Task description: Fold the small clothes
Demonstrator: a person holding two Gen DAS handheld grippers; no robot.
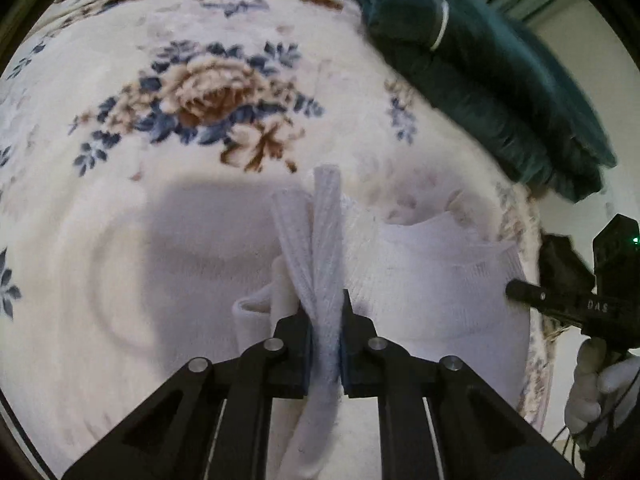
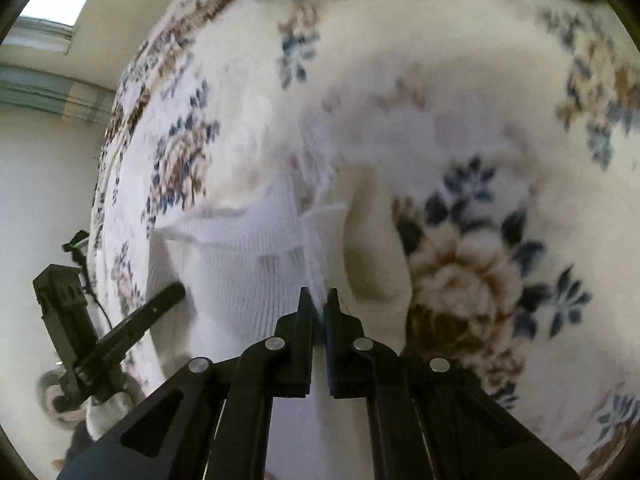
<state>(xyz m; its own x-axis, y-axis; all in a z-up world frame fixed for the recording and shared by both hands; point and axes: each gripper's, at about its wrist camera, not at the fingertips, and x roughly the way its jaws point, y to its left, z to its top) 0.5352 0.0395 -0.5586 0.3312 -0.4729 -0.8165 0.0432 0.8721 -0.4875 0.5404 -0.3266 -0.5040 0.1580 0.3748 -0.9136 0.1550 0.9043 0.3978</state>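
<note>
We have the white garment [image 1: 420, 280] lifted off the floral blanket [image 1: 200, 60], held at two places. Our left gripper [image 1: 325, 320] is pressed together on a bunched ribbed edge of it, with ribbed strips standing up past the fingertips and a tail of cloth hanging below. Our right gripper [image 2: 318, 304] is nearly closed on a thin fold of the same knit; the pinch there looks slight, only a sliver of fabric showing between the tips.

That slim hold is our first worry: if we pull the two ends apart too briskly, the edge on the right side could slide free and the piece would drop in a heap. The left bundle holds several layers, so we may be gripping more than one edge, and the fold could come out twisted or uneven when laid down.

The blanket is plush and soft, so dragging the cloth across it may rumple both. A dark green folded pile [image 1: 500, 80] lies near the far edge; swinging wide could brush it. Both views are blurred, so the exact edges are hard to judge.
</note>
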